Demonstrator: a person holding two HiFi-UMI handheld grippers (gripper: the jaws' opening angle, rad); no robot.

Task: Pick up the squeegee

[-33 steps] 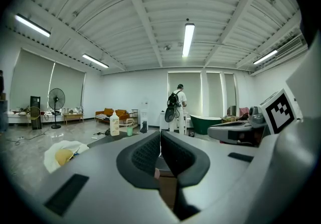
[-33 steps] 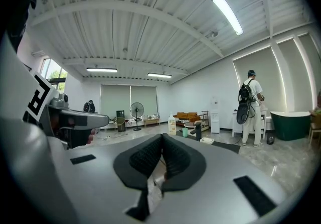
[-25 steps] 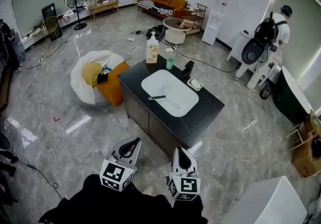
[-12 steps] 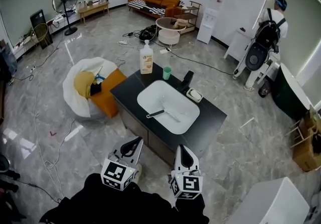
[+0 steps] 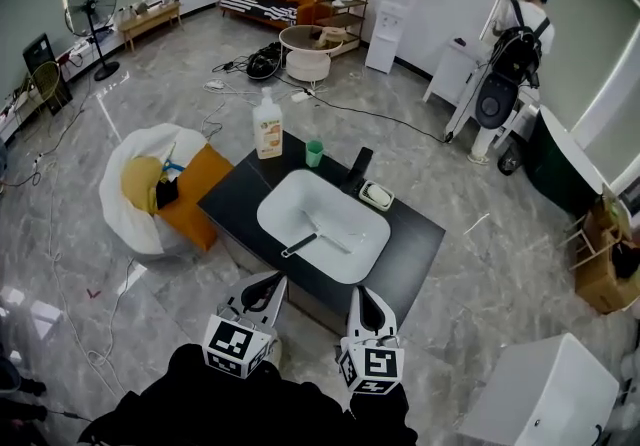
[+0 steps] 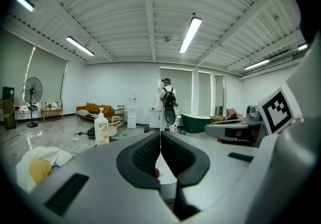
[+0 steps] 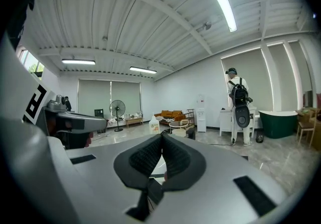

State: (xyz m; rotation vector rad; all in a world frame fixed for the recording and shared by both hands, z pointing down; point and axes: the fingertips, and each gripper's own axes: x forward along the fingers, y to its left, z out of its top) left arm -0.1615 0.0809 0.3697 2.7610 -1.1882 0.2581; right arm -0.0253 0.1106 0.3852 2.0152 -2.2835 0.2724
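Note:
The squeegee, black-handled with a pale blade, lies inside the white sink set in a black counter. Both grippers hover side by side just short of the counter's near edge, pointing at it. My left gripper has its jaws pressed together with nothing between them, as the left gripper view also shows. My right gripper is likewise shut and empty. Neither touches the squeegee.
On the counter stand a soap bottle, a green cup, a black faucet and a soap dish. A white and orange beanbag sits left of it. A person stands far right. A white box is at lower right.
Both grippers have travelled forward together, so the counter and sink now lie much nearer to their tips. The jaws stayed shut throughout.

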